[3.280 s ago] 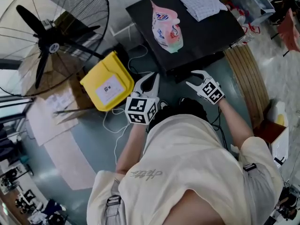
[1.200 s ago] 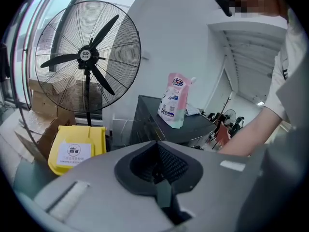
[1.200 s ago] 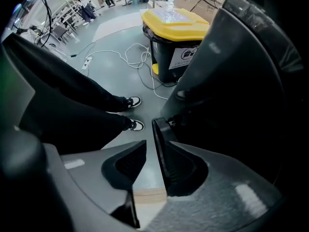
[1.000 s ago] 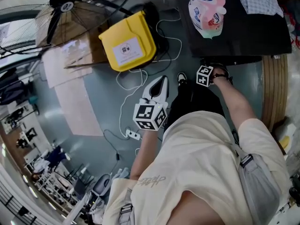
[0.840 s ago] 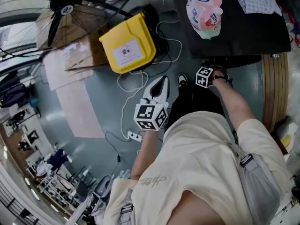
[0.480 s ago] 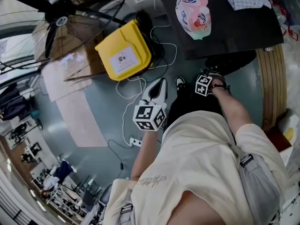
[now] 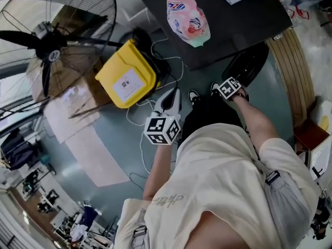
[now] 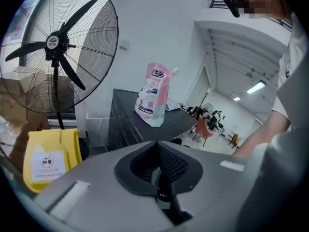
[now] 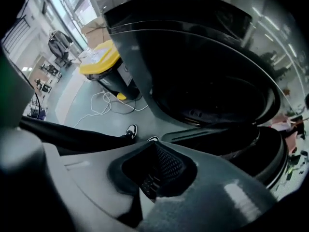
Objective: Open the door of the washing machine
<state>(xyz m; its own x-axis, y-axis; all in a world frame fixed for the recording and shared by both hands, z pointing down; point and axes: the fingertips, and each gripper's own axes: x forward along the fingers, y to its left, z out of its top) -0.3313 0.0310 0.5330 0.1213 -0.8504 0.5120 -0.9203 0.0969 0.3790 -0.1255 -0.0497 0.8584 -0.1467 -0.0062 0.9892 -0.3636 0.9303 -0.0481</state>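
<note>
Below washing machine [image 7: 244, 19] edge, door [image 7: 248, 64] ajar

glossy dark washing machine door [image 7: 251, 64], smooth yellow plastic bin [image 7: 124, 78], shiny detergent pouch [image 7: 188, 22]

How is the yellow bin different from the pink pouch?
The yellow bin sits on the floor; the pink pouch stands upright on the black washing machine. The bin is boxy and wider; the pouch is soft, with a spout. Both carry a label.
</note>
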